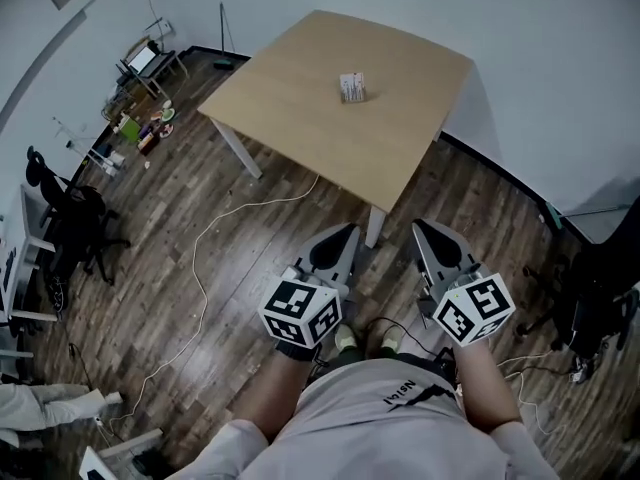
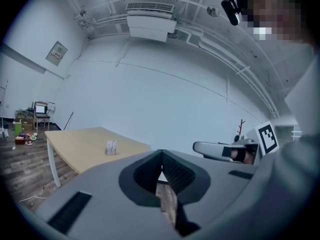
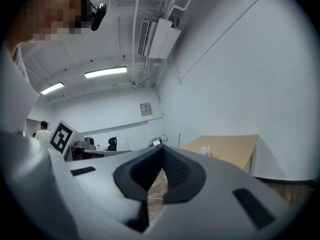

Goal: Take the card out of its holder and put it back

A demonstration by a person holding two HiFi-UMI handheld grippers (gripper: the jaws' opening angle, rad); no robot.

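Observation:
A small white card stands in its holder (image 1: 352, 88) near the middle of the light wooden table (image 1: 300, 98). Both grippers hang over the floor well short of the table, near the person's body. My left gripper (image 1: 347, 229) is shut, tips touching, nothing in it. My right gripper (image 1: 419, 225) is likewise shut and empty. From the left gripper view the card and holder (image 2: 111, 147) appear far off on the table (image 2: 75, 144), beyond the closed jaws of the left gripper (image 2: 161, 153). The right gripper view shows the card (image 3: 206, 150) small on the table (image 3: 232, 149), past the right gripper (image 3: 162, 149).
The table stands on white legs (image 1: 375, 224) against a white wall. A white cable (image 1: 205, 268) snakes over the dark wood floor. A black office chair (image 1: 70, 218) and clutter (image 1: 145, 118) sit at the left; another chair (image 1: 590, 298) is at the right.

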